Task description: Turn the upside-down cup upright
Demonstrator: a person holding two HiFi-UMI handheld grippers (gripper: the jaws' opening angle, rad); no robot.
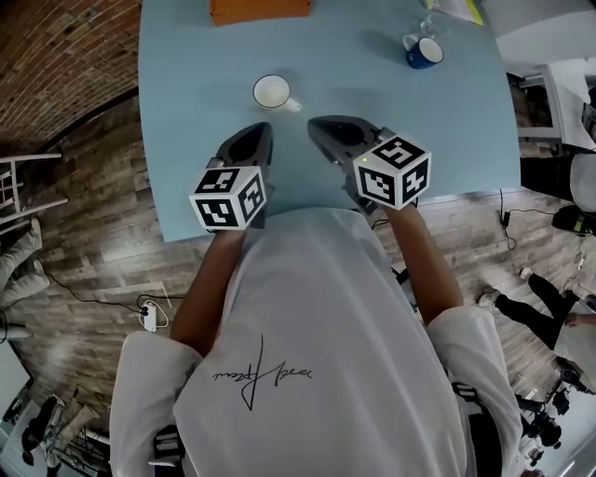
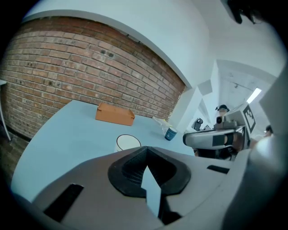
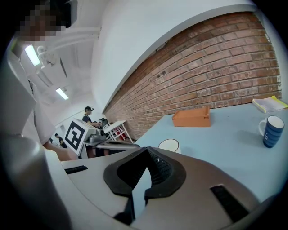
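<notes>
Just inside the desk's (image 1: pixel 186 112) near edge, the left tongs (image 1: pixel 264 130) and right tongs (image 1: pixel 317 123) are both pinched shut on nothing. Beyond them, toward the desk's middle, stands the white cup (image 1: pixel 272 91) (handle toward the right edge). Best to open one pair wide, grip the wall squarely and lift before rolling it over, short of the orange box (image 1: pixel 259 9) at the far edge.

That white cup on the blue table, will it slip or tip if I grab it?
The white cup looks rigid and smooth, so it may slip in a light grip. It sits squat on the blue table, so a push would probably slide it, not tip it. Its side handle might make it swivel.
</notes>
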